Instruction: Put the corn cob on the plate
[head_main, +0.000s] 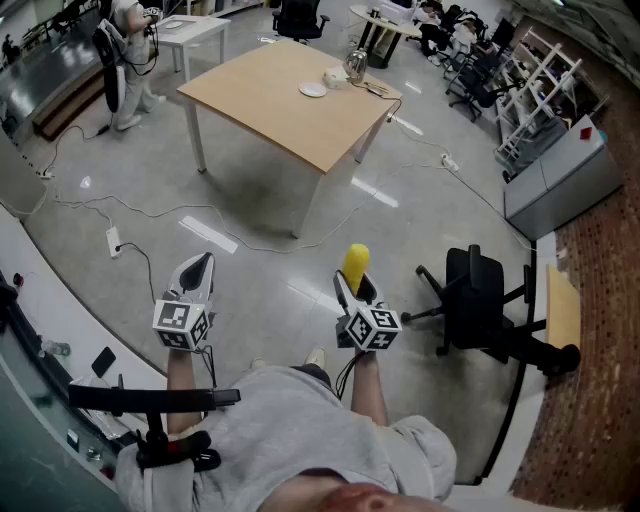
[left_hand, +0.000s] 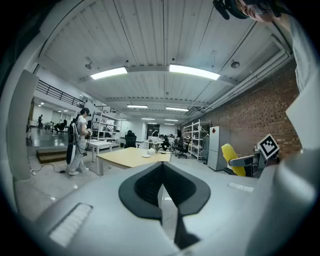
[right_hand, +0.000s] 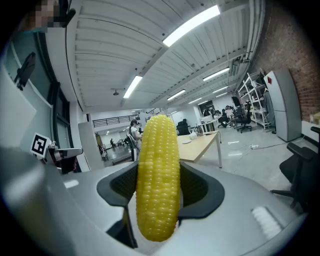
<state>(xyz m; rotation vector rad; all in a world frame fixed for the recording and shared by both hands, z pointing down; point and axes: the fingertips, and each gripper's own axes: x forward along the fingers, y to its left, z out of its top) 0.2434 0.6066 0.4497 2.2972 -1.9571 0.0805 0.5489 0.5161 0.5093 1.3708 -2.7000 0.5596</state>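
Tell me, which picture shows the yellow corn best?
The right gripper view. The corn cob fills the middle, kernels clear, clamped upright between the jaws. The head view shows only its yellow end poking past the right gripper. The left gripper view shows it small, far to the right.

Corn cob (right_hand: 158, 170) held upright in the right gripper (right_hand: 160, 187)
Its dark pads (right_hand: 120, 187) press the yellow cob from both sides; beyond stands a wooden table (right_hand: 199, 145), with a black chair (right_hand: 302, 172) at the right edge.
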